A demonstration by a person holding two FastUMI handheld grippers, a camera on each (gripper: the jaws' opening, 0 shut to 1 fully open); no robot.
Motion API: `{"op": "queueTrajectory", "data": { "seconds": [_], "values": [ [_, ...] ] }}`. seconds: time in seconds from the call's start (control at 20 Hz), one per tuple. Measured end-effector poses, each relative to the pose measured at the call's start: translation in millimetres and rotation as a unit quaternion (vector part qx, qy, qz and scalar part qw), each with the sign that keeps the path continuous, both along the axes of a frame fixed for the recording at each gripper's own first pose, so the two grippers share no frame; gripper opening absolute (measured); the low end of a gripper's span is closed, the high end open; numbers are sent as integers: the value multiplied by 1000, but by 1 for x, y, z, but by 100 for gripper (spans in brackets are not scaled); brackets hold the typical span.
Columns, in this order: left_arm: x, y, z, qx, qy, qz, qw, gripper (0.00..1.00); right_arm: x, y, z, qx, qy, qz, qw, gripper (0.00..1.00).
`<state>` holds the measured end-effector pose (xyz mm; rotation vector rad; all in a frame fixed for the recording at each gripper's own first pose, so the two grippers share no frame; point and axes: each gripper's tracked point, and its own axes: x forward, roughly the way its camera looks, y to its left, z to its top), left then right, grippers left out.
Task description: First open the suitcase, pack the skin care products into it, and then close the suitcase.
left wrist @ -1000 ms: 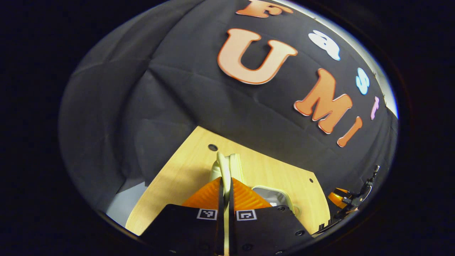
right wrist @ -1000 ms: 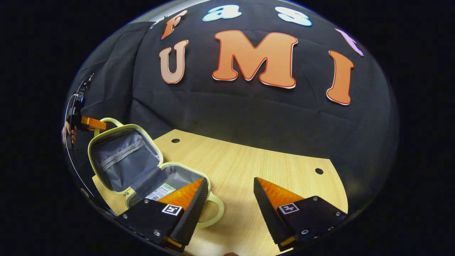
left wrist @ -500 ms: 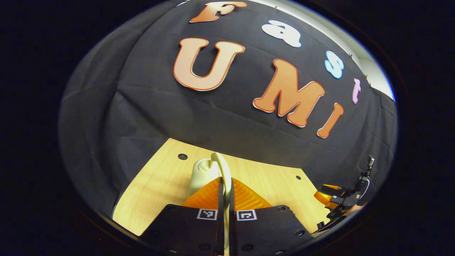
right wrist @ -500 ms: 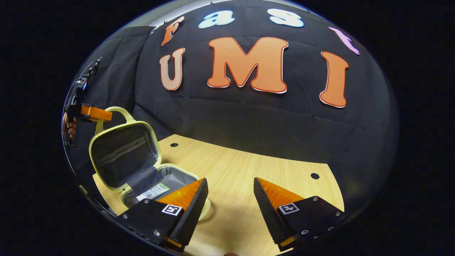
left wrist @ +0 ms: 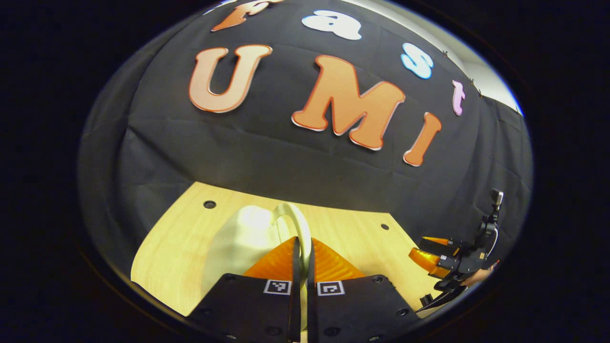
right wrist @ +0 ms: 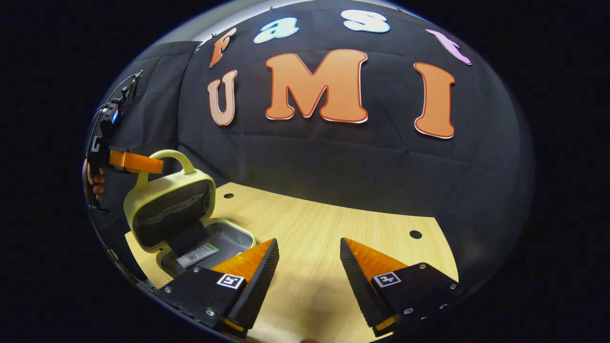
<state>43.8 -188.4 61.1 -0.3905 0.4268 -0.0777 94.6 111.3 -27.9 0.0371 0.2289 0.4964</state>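
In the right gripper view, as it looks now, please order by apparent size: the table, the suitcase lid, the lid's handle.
1. Table, largest.
2. Suitcase lid, tilted over the open base.
3. Handle on the lid, smallest; the left gripper is shut on it.

The lid sits at the view's curved edge, so its look is distorted, but the order is plain.

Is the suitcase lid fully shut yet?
No, the lid hangs partway over the open base, held by its handle in the left gripper.

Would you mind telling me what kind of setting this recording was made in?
Most likely a staged recording booth, not a home: a black cloth wall closes in a bare wooden table with holes drilled in it, and a person's hand works a handheld left gripper on a small suitcase.
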Motion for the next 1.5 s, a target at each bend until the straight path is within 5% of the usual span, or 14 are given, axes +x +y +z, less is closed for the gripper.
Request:
{"op": "queueTrajectory", "data": {
  "seconds": [0.55,0.8,1.05,1.5],
  "values": [
    [18,-129,-83,77,73,-103,989,6,3,-28,-8,8,-8,-27,1000,83],
    [19,-165,-125,120,110,-130,978,22,-1,-41,-11,3,-10,-39,999,83],
    [23,-154,-129,147,108,-94,979,32,-3,-58,-1,1,-30,-61,998,83],
    [32,-144,-24,122,-28,6,992,86,-22,-60,69,-2,-147,-72,986,83]
  ]
}}
